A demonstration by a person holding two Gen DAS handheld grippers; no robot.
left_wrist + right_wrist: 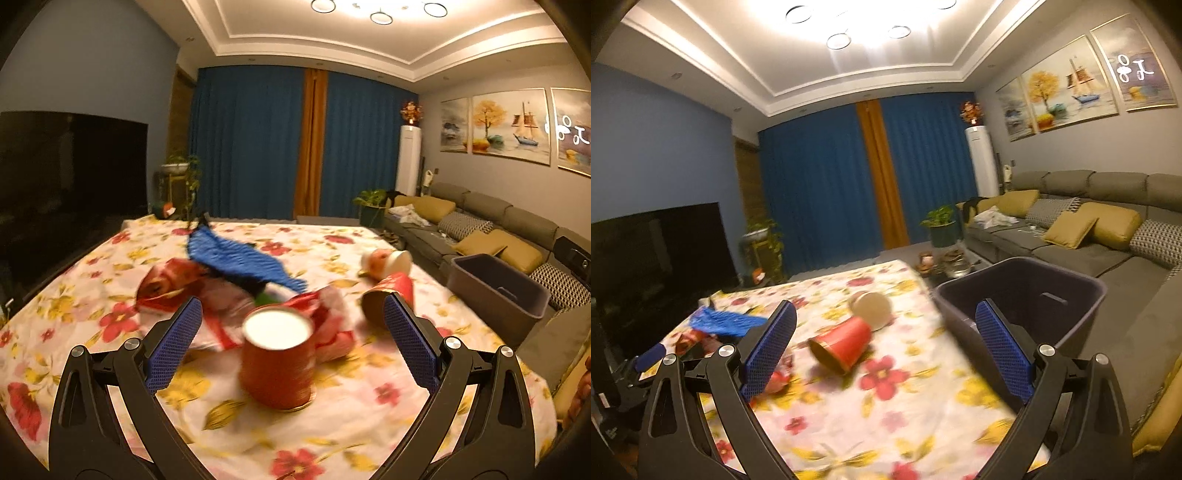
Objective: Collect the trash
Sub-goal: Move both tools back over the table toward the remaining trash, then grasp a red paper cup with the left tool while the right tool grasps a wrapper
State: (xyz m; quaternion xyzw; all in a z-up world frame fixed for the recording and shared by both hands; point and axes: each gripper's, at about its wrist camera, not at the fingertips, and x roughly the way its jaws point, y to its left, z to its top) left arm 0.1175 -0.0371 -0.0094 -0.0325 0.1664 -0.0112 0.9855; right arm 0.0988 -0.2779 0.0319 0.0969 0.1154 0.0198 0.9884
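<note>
Hovering wide-open, left gripper [291,341] frames the upright red cup [277,360]: light, crushable paper, so pinch its sides gently.

We see a table under a floral cloth [110,325] carrying an upright red cup [275,363], two tipped cups [842,345], crumpled wrappers [166,288] and blue netting [240,258].

Left wrist view: table [110,369] fills bottom half. Cup [277,362] stands upside down at centre, btwn left gripper [291,347] fingers. Wrappers [229,295] lie behind cup. Two tipped cups [388,280] upper right of it. Bin [498,291] right of table. Sofa [517,221] behind bin. TV [70,192] at left.
</note>
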